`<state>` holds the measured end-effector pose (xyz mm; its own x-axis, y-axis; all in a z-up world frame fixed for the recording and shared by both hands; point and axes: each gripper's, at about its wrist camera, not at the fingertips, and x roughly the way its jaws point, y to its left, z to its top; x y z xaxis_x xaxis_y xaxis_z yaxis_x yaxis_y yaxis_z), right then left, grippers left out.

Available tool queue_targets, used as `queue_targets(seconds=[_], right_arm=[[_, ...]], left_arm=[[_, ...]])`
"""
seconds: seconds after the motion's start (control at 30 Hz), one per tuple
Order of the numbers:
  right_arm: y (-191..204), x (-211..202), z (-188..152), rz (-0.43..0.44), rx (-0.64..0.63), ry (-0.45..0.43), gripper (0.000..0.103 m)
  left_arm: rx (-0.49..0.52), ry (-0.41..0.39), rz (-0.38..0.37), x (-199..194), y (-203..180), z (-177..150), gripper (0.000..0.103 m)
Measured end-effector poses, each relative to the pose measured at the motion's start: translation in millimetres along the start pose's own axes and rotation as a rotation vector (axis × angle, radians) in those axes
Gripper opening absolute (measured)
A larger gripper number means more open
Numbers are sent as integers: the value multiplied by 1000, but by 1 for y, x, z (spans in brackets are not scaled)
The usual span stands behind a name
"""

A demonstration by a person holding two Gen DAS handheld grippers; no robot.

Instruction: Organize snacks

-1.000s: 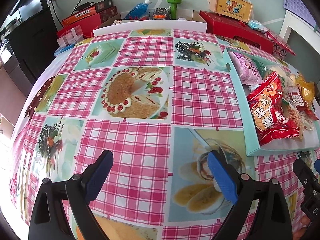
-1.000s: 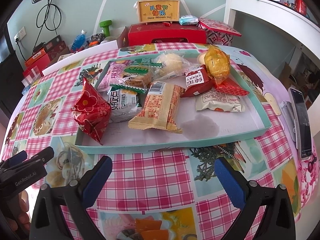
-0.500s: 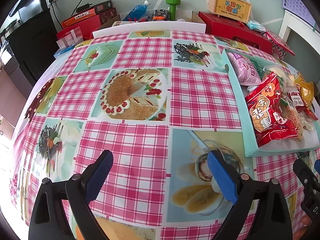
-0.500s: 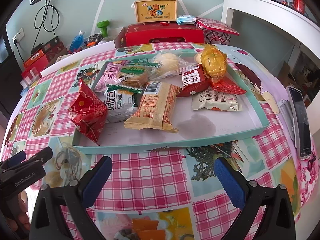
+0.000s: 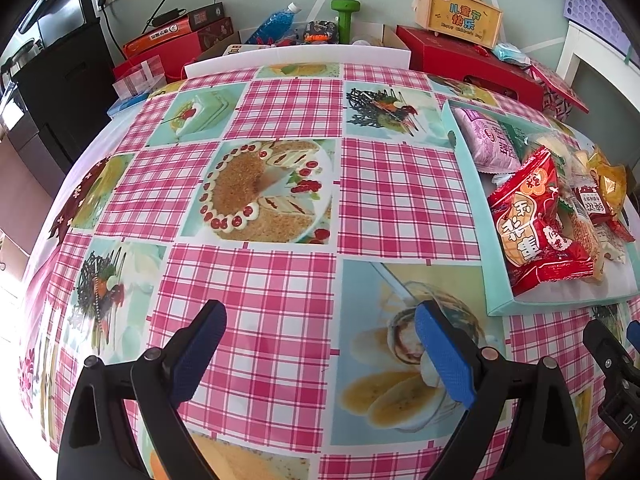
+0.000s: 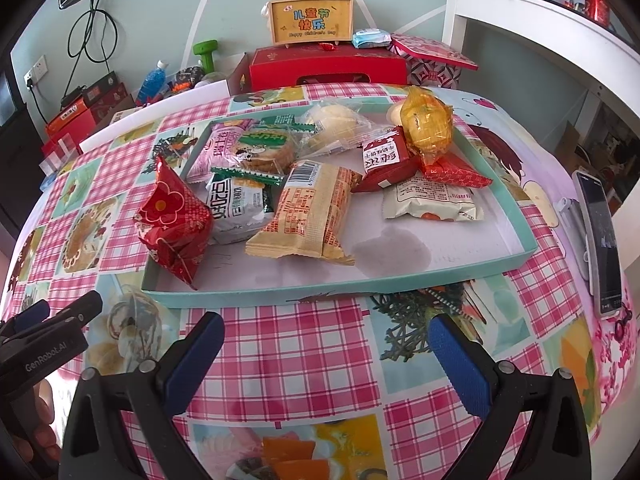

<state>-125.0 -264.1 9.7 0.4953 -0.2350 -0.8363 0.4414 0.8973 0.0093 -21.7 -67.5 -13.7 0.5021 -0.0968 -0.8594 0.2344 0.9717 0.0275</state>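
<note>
phone (image 6: 600, 236) lies right of the snack tray (image 6: 400, 280), red box (image 6: 328, 66) behind.

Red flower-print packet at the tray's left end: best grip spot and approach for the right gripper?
Take the red flower-print packet across its puffed middle, coming down from above and the near side. It stands tilted against the tray wall at the near left corner, crimped top seam uppermost, so its faces look reachable. The open right gripper probably spans it. The white packet crowds its right side.
</note>
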Motion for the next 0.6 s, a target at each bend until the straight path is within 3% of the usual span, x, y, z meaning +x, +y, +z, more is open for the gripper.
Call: queue_targets(seconds=[0.6], right_arm=[[-2, 0, 0, -6, 9, 1, 103]], left_arm=[[2, -4, 2, 0, -2, 0, 95]])
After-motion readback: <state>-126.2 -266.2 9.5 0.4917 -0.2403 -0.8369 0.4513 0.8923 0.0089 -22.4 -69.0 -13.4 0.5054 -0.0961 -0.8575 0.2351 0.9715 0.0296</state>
